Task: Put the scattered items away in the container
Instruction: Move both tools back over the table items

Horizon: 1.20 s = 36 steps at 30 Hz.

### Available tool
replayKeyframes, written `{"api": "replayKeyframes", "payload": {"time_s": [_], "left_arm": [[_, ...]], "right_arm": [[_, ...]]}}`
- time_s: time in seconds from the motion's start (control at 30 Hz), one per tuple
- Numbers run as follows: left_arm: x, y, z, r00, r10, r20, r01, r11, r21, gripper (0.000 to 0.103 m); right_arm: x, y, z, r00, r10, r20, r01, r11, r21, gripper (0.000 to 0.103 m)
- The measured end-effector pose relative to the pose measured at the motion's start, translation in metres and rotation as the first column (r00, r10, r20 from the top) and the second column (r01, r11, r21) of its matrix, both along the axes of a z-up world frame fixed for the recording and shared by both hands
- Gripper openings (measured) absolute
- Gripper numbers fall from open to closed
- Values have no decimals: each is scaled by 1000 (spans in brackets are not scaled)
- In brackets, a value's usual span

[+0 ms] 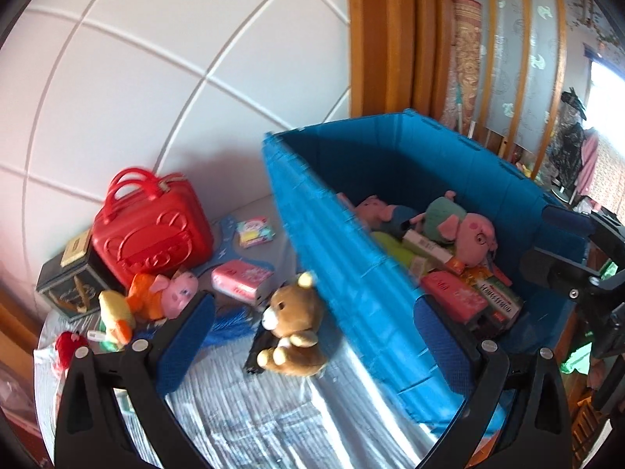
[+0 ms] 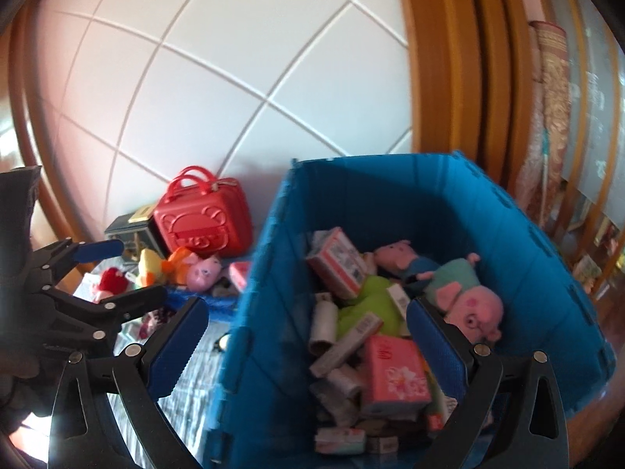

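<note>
Left gripper (image 1: 312,332): we see its blue-padded fingers spread wide with nothing between them, hovering over the striped cloth near the bin's outer wall.
Right gripper (image 2: 304,336): we see it spread wide too and empty, above the bin's near edge, one finger outside the wall and one over the contents.
Blue bin (image 1: 351,273): stands open on the striped cloth, close to the white tiled wall (image 1: 156,78).
Inside the bin: we make out two pig plushes (image 2: 468,301), a green soft toy (image 2: 371,301), a pink box (image 2: 394,371) and several small packets, piled loosely.
Teddy bear (image 1: 293,324): sits upright on the cloth, touching the bin's outer wall, between the left fingers in our view.
Red case (image 1: 152,226): stands at the back by the wall, a dark tin (image 1: 70,277) just beside it.
Pig in orange (image 1: 164,289): lies in front of the case, next to a yellow plush (image 1: 115,312).
Pink packet (image 1: 240,277): lies on the cloth between the case and the bin.
</note>
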<state>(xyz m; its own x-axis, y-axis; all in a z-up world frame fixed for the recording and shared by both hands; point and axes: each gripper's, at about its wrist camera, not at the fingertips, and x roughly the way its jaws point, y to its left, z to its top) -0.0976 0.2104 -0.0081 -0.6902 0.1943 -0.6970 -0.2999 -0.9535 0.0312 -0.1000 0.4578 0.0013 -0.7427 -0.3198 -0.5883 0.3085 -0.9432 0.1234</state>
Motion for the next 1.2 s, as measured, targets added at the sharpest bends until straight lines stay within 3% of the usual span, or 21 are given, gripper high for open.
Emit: {"api": "replayKeyframes", "payload": {"time_s": [0.2,0.47,0.73,0.9,1.07,1.2], "left_arm": [[8,-81,-23,992,116,42,-116,993,-8,103],[21,-190,-66,953,275,126,-273,962,-29,103],[36,-275,-121,899,400,178,-391,917,-85,103],[36,-340,-159,832,525,178,-516,851,-100,103],[25,-411,-210,735,650,192,-643,759,-107,103],[14,-463,-254,631,721,287,-737,672,-69,103]], "right_arm": [[-3,-71,-11,996,90,17,-91,996,16,103],[-5,-164,-51,976,202,85,-206,978,40,103],[-27,-223,-153,966,138,219,-177,970,170,103],[-57,-231,-223,952,9,305,-89,965,248,103],[-79,-230,-276,938,-90,335,-20,950,313,103],[-88,-229,-294,935,-123,333,2,940,341,103]]}}
